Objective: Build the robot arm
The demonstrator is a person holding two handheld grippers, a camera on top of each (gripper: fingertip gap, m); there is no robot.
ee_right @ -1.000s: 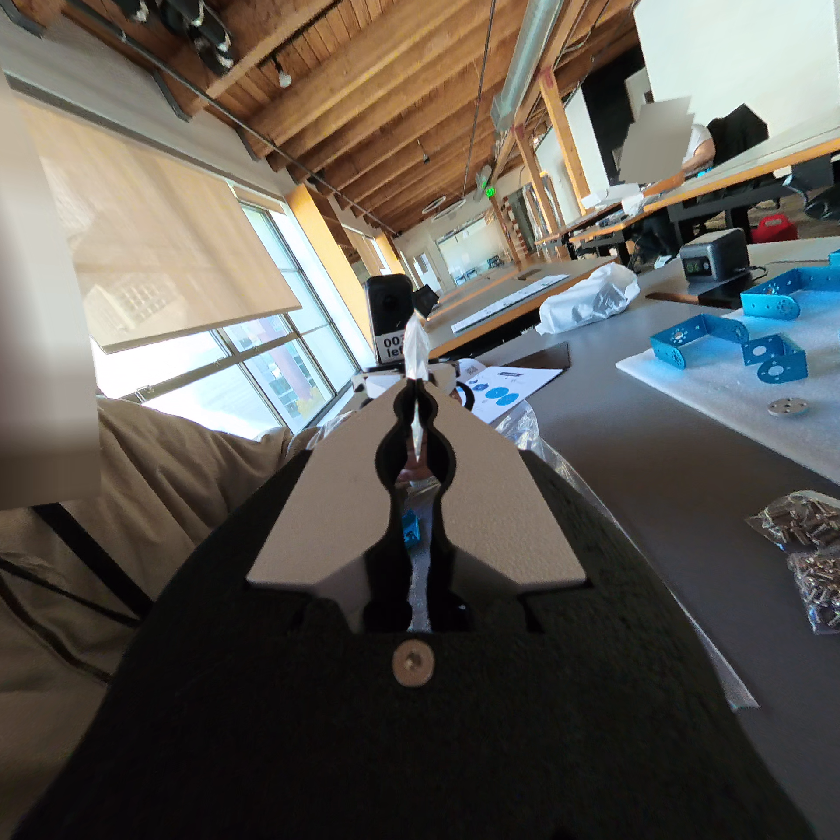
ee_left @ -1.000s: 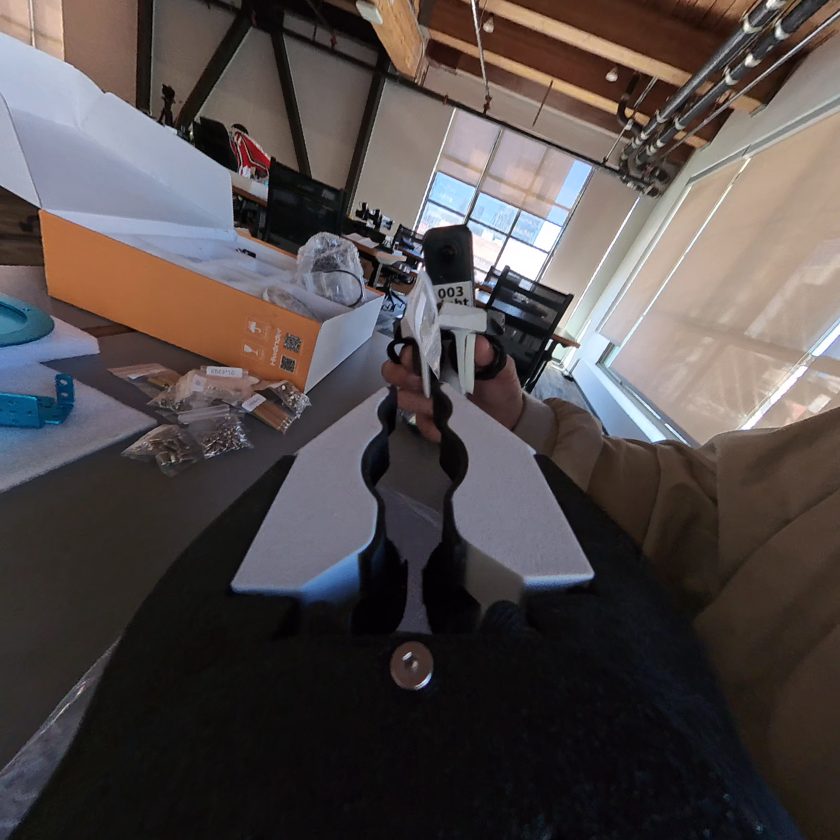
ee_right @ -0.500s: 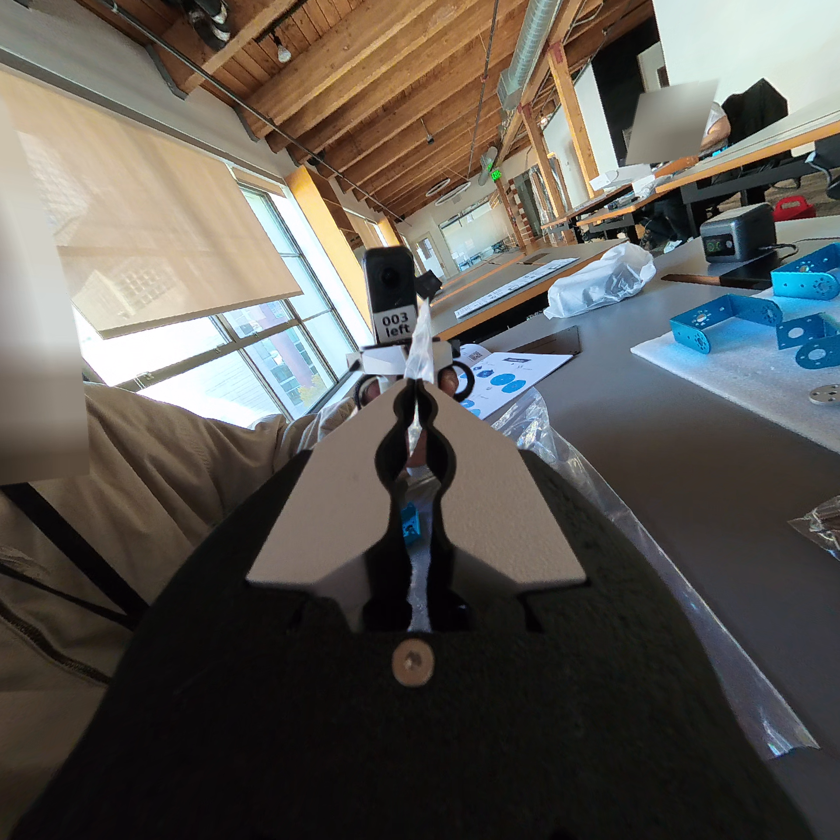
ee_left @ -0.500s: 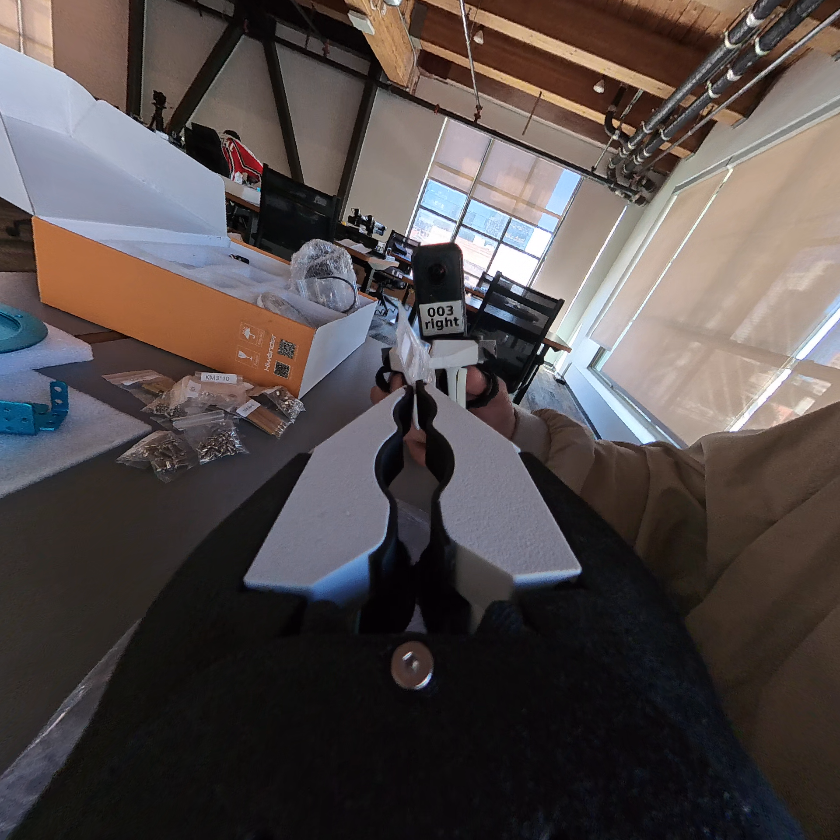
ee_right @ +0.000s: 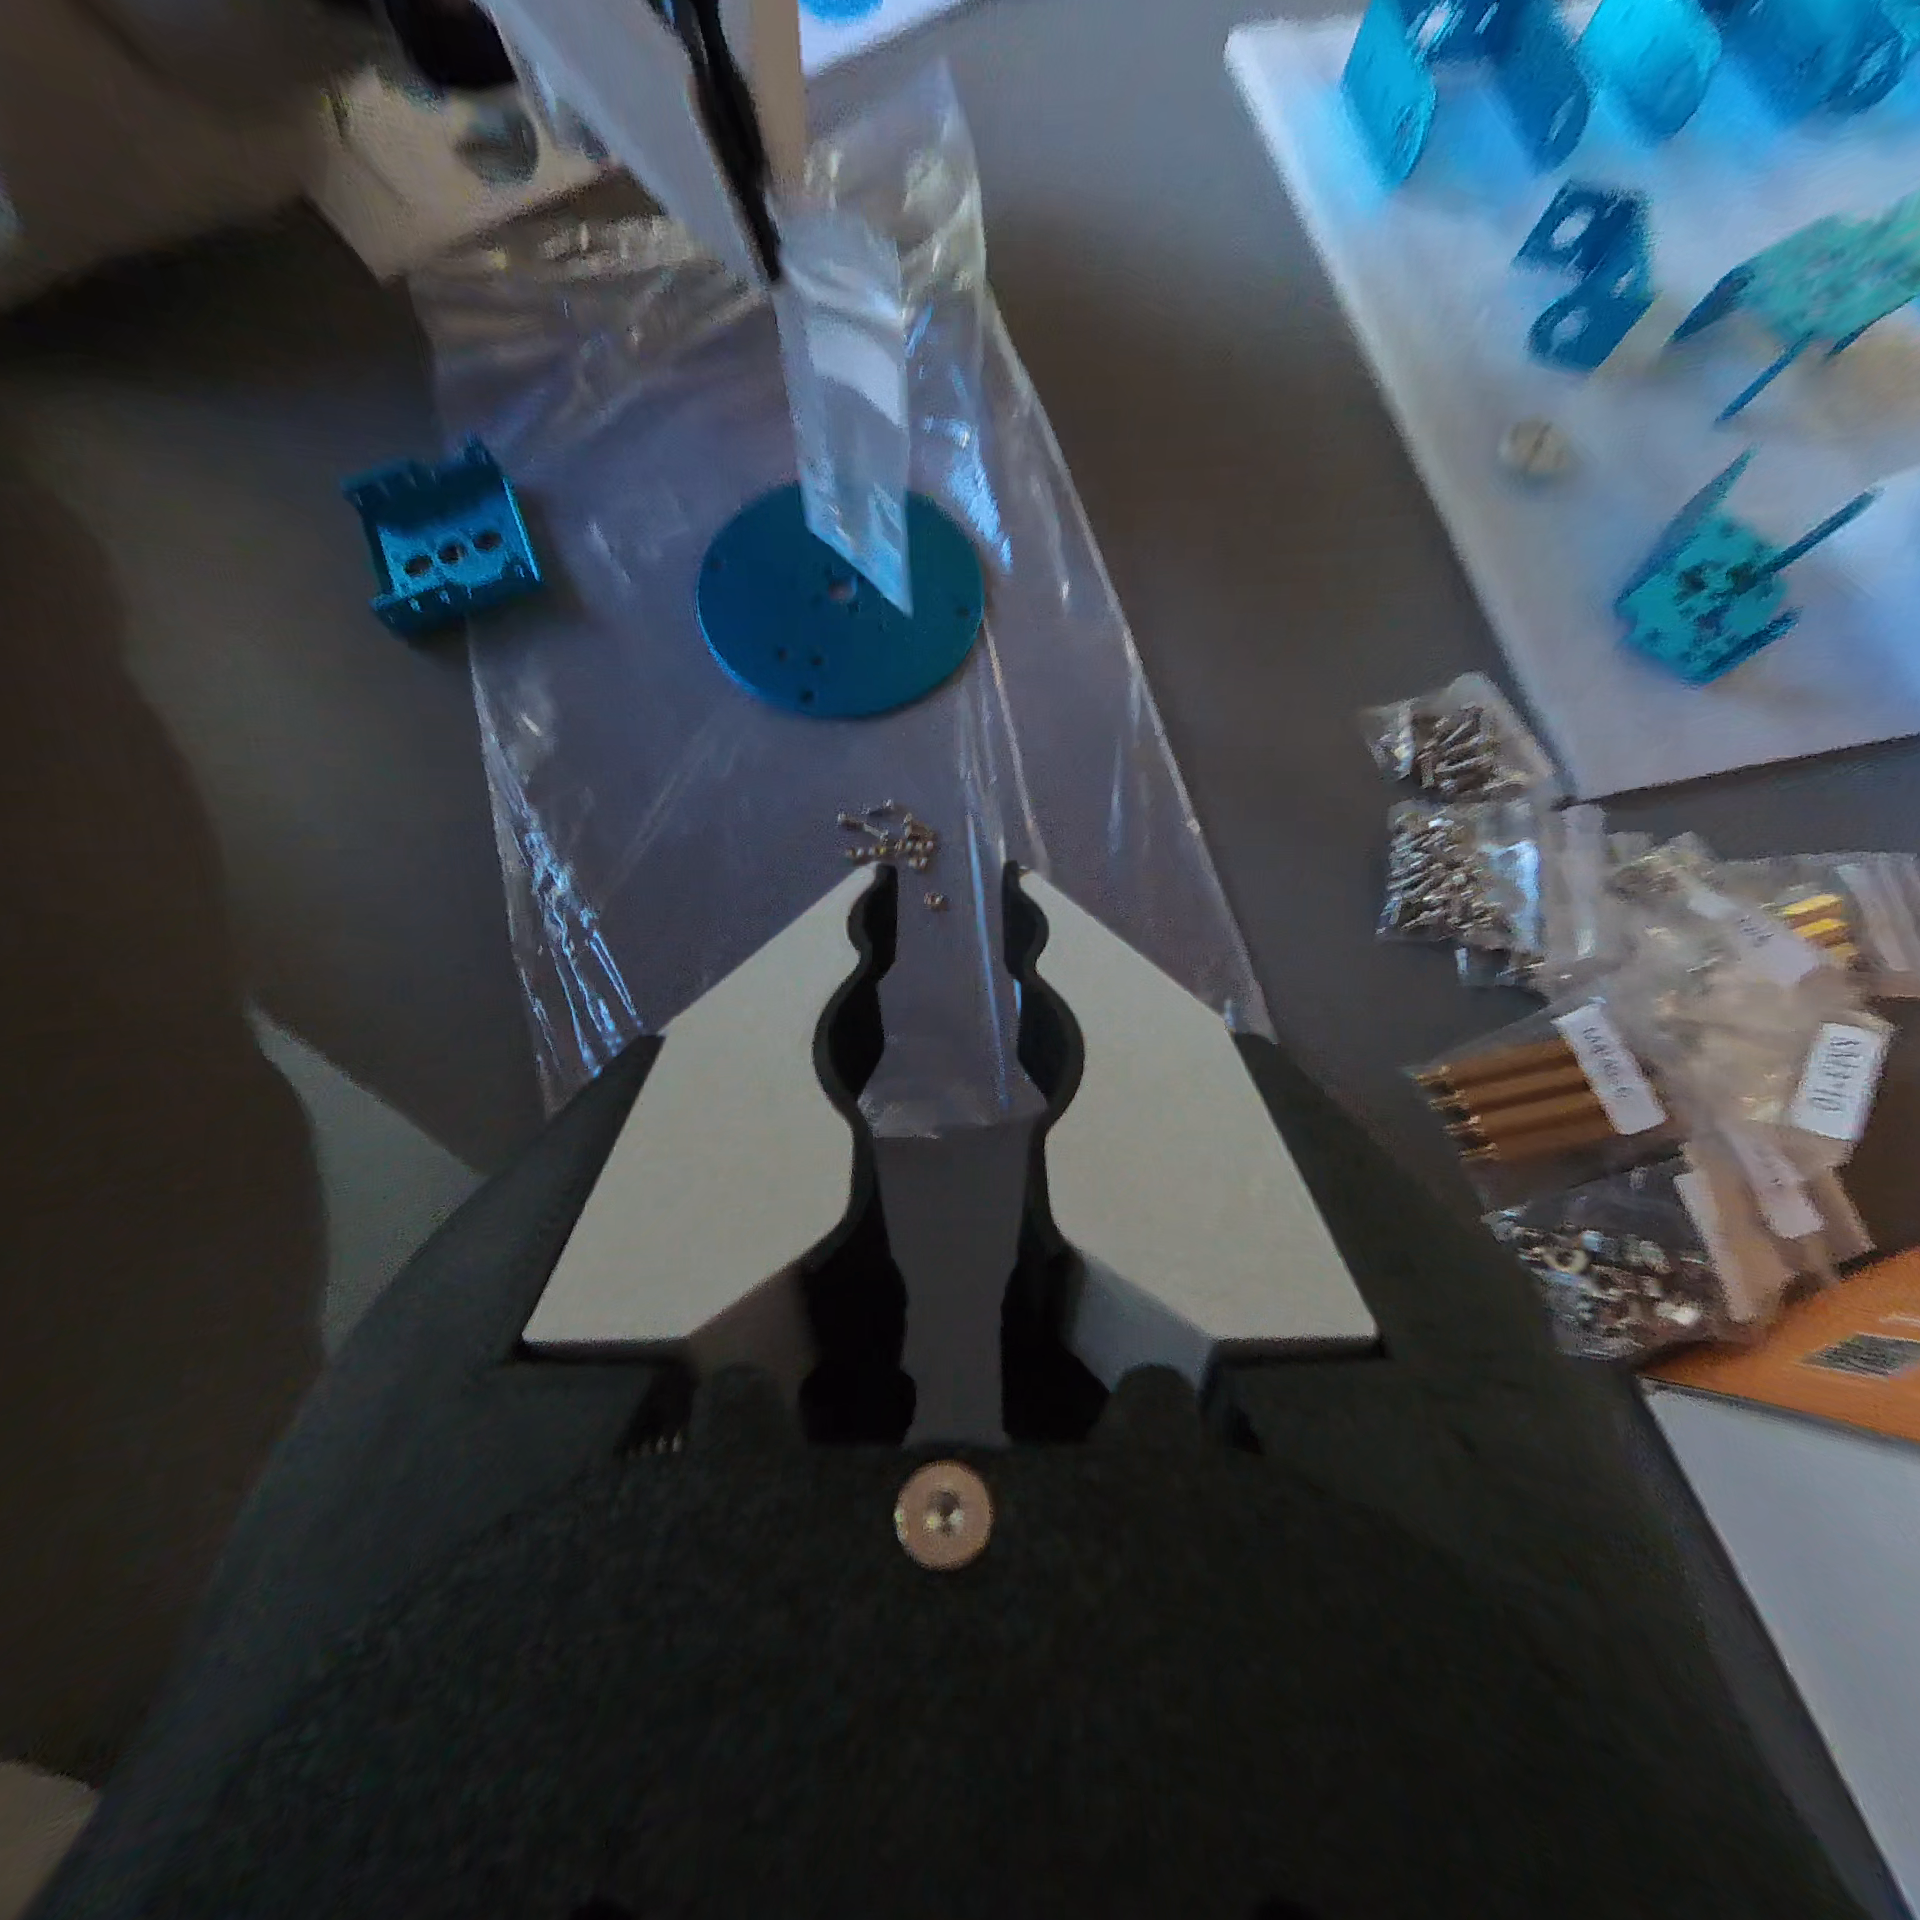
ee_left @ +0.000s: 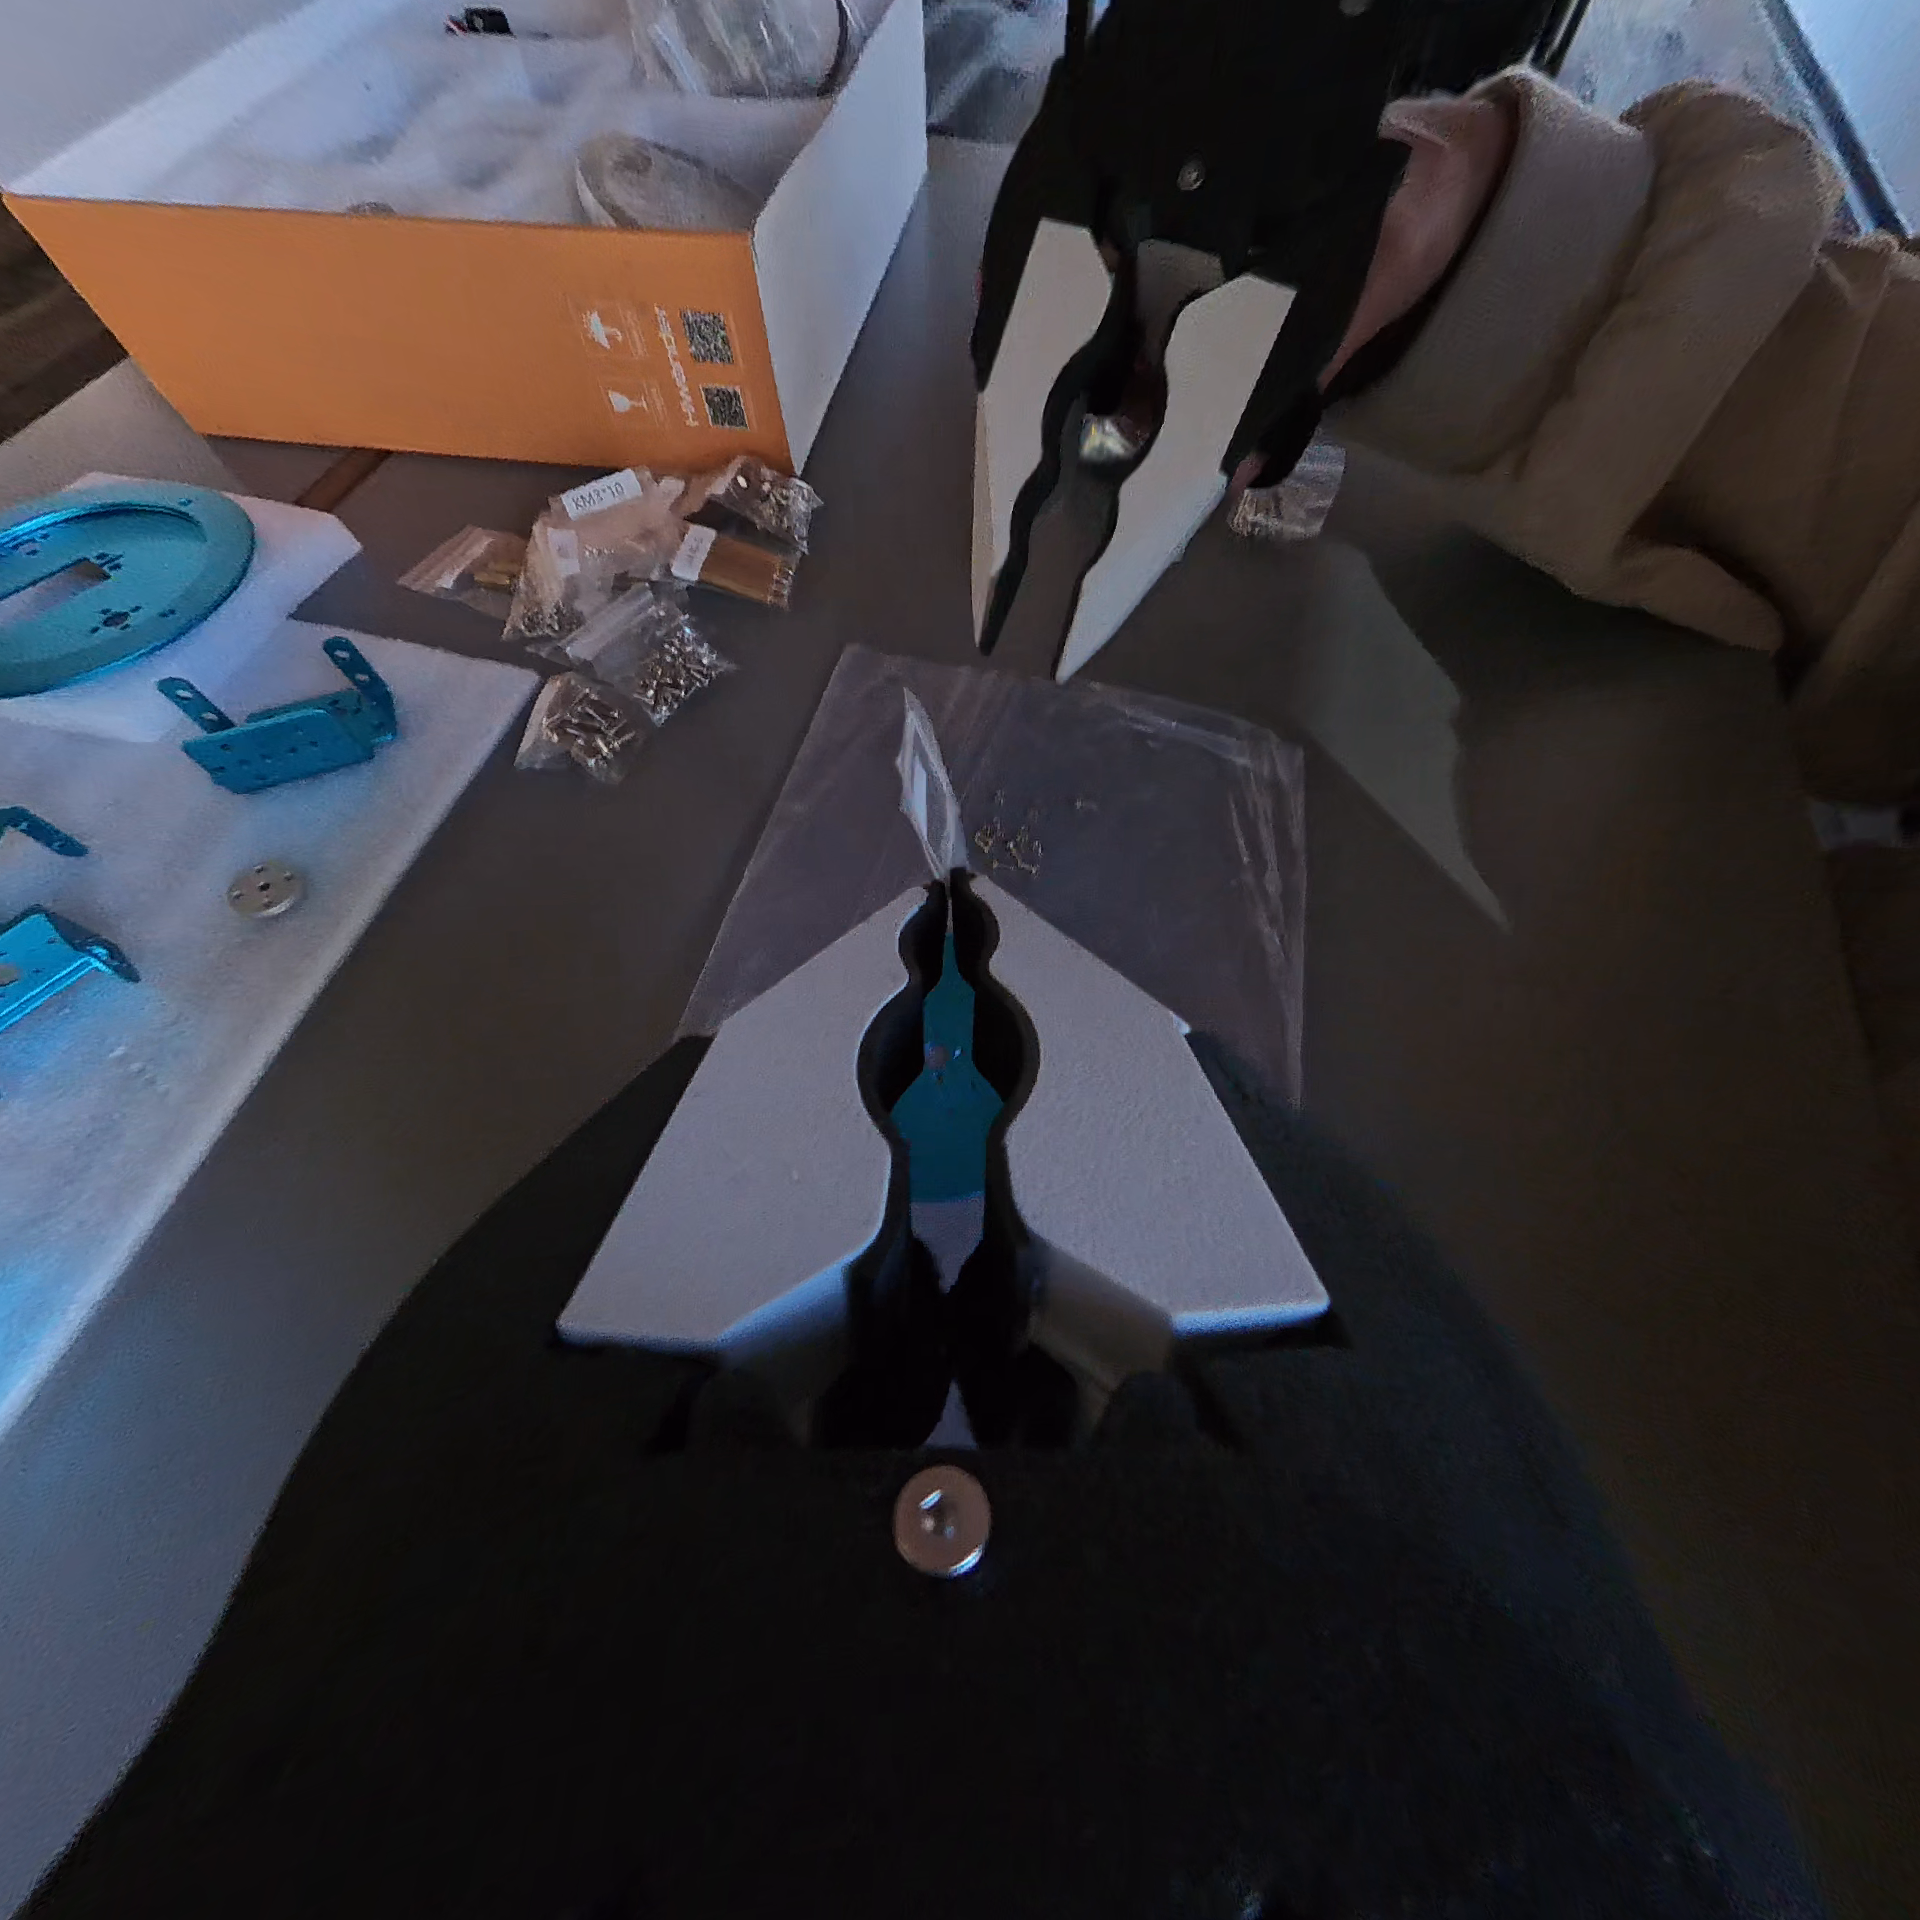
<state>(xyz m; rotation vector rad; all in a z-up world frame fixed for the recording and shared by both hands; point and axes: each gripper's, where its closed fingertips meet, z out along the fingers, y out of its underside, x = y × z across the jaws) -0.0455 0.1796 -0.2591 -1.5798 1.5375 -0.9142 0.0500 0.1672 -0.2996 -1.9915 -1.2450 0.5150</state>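
My left gripper (ee_left: 951,883) is shut on the top edge of a small clear plastic bag (ee_left: 928,784), which looks empty. In the right wrist view this gripper (ee_right: 771,265) holds the bag (ee_right: 852,416) hanging over a round blue disc (ee_right: 842,623). Several tiny loose screws (ee_right: 894,831) lie on a clear plastic sheet (ee_right: 727,748), also seen in the left wrist view (ee_left: 1008,836). My right gripper (ee_right: 940,883) is open and empty, its tips just short of the screws. It shows in the left wrist view (ee_left: 1023,655) pointing down at the sheet's far edge.
A small blue block (ee_right: 447,540) lies left of the disc. Several bags of screws and brass standoffs (ee_right: 1621,997) lie to the right by an orange box (ee_left: 416,322). A white foam pad (ee_left: 135,935) carries blue brackets (ee_left: 286,722). A beige sleeve (ee_left: 1610,343) is behind the right gripper. The gap from one gripper's tips to the other's is roughly 11 centimetres.
Both grippers were raised and shut on the small bag between them. Now both point down at the table, the right has let go and opened, and loose screws lie on the sheet.
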